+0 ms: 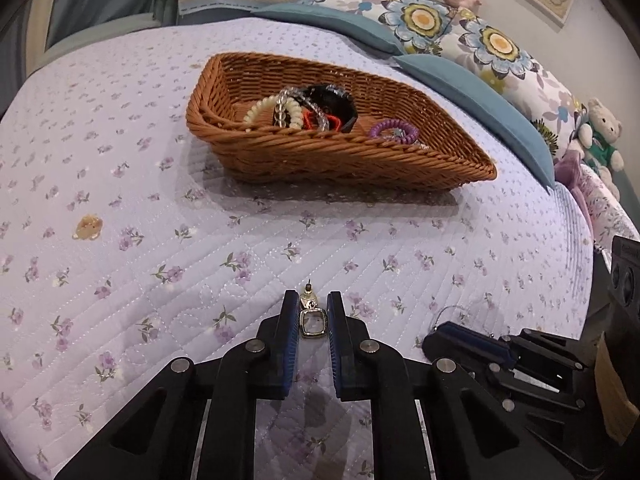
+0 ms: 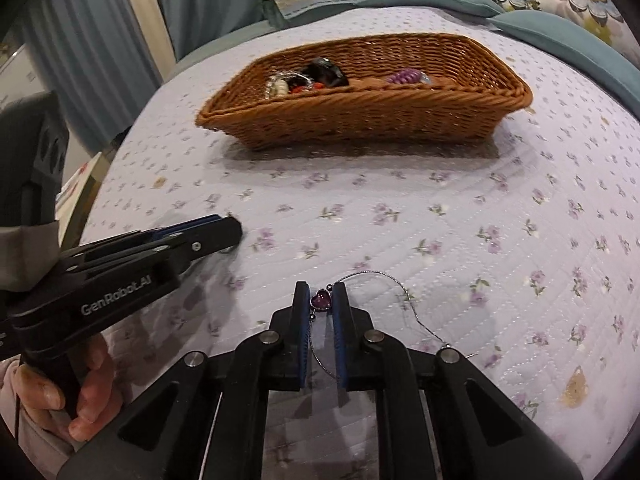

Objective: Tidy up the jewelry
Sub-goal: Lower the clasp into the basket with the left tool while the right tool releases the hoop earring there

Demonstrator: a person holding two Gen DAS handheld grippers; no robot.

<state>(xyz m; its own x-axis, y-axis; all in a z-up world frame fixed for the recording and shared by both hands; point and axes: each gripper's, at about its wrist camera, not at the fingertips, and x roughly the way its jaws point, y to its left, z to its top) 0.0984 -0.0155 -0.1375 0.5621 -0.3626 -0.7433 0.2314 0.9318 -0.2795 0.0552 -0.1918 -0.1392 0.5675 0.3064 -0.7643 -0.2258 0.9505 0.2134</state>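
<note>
You see a lilac, flower-sprigged quilt (image 1: 160,184), a brown wicker basket (image 1: 340,160), and a purple heart pendant (image 2: 321,300).

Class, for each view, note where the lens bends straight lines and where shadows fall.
Left wrist: fisheye bows the bed edge; dark vignette in corners; basket casts a soft shadow toward camera. Right wrist: same bowing; basket shadow in front; left tongs slightly blurred.

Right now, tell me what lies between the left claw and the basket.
Only bare floral quilt: in the left wrist view nothing lies between the left claw, which grips a square pendant, and the wicker basket.
</note>
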